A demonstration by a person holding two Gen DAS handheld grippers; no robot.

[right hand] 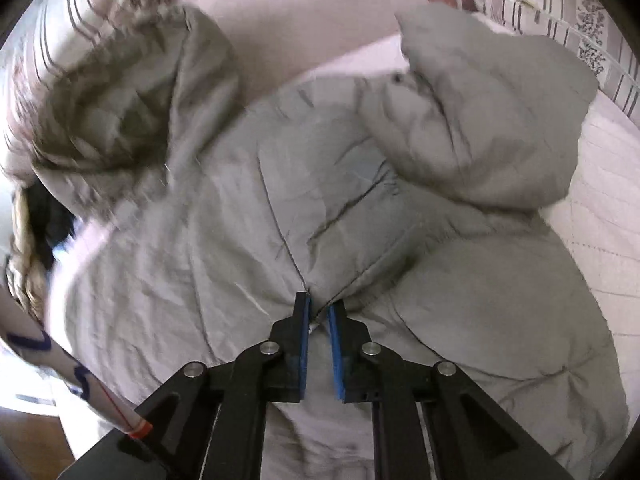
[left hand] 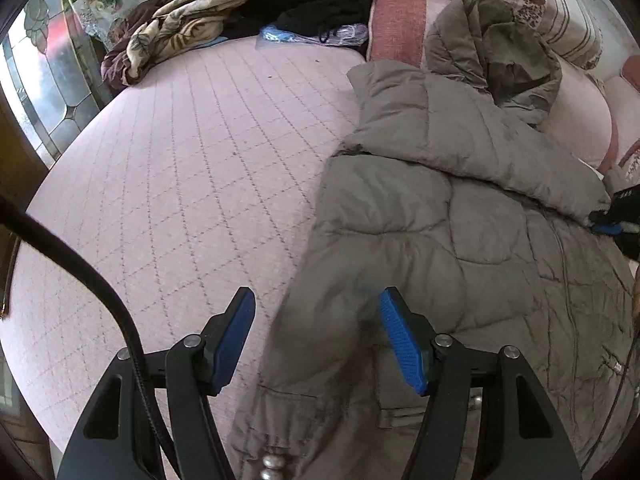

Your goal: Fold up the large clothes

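Coat (left hand: 460,216), grey and quilted, lies on the bed (left hand: 180,152), on the right part of the pink quilted cover, hood (left hand: 492,40) toward the far pillows. One sleeve (left hand: 460,148) is folded across the chest.

Right claw (right hand: 319,308) is clamped on a pinch of coat fabric at a seam near the body's middle; its jaws stand nearly together with a fold of cloth between them.

Left claw (left hand: 316,308) hangs over the coat's left near edge with jaws apart, not gripping; the coat's edge sits between the two fingers, the left finger over bare bed.

Long axis of the coat runs near to far, from hem to hood. The left claw is nearer the hem and left edge; the right claw is farther in, toward the chest. The next fold probably depends on the left claw closing on that edge.
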